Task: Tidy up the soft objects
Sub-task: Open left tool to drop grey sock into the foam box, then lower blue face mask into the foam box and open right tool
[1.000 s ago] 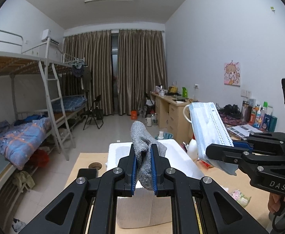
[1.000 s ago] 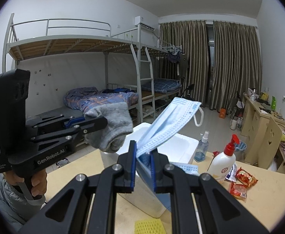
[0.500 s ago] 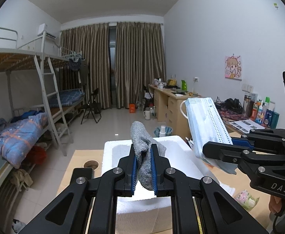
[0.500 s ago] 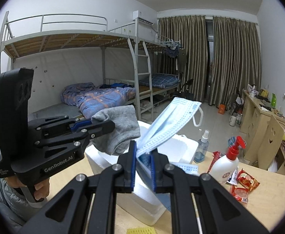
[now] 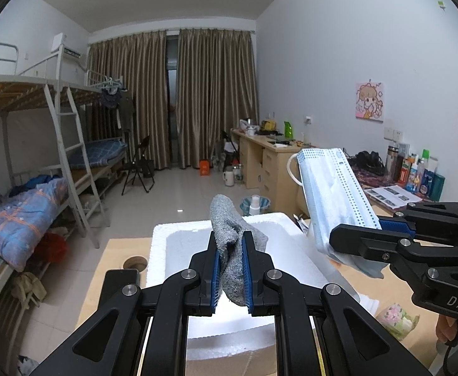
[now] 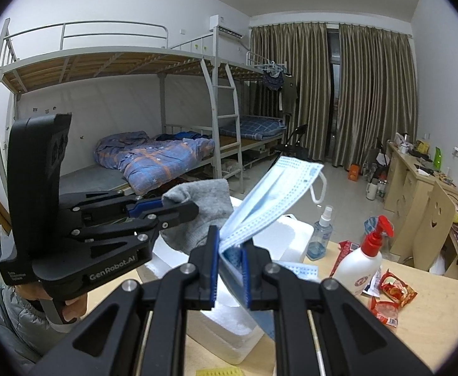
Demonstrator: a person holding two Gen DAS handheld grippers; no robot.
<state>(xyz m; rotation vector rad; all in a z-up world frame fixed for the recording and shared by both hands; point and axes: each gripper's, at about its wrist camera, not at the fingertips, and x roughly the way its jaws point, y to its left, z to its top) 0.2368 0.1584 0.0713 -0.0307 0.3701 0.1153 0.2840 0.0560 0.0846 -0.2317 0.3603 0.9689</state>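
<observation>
My left gripper (image 5: 230, 266) is shut on a grey sock (image 5: 232, 241), held up over the open white foam box (image 5: 197, 232). From the right wrist view the same sock (image 6: 203, 206) hangs from the left gripper (image 6: 178, 211) at the left. My right gripper (image 6: 230, 263) is shut on a light blue face mask (image 6: 279, 194), which fans upward above the foam box (image 6: 291, 232). In the left wrist view that mask (image 5: 332, 194) stands beside the box's right edge, pinched by the right gripper (image 5: 354, 238).
On the wooden table (image 6: 432, 307) stand a white pump bottle with a red top (image 6: 363, 260), a clear spray bottle (image 6: 321, 235) and red snack packets (image 6: 395, 288). A second mask (image 6: 301, 271) lies by the box. A bunk bed (image 6: 153, 153) fills the left.
The left gripper with the sock has moved forward over the foam box, which now looks closer and larger. The right gripper with the mask shifted slightly. Both grips are unchanged.
</observation>
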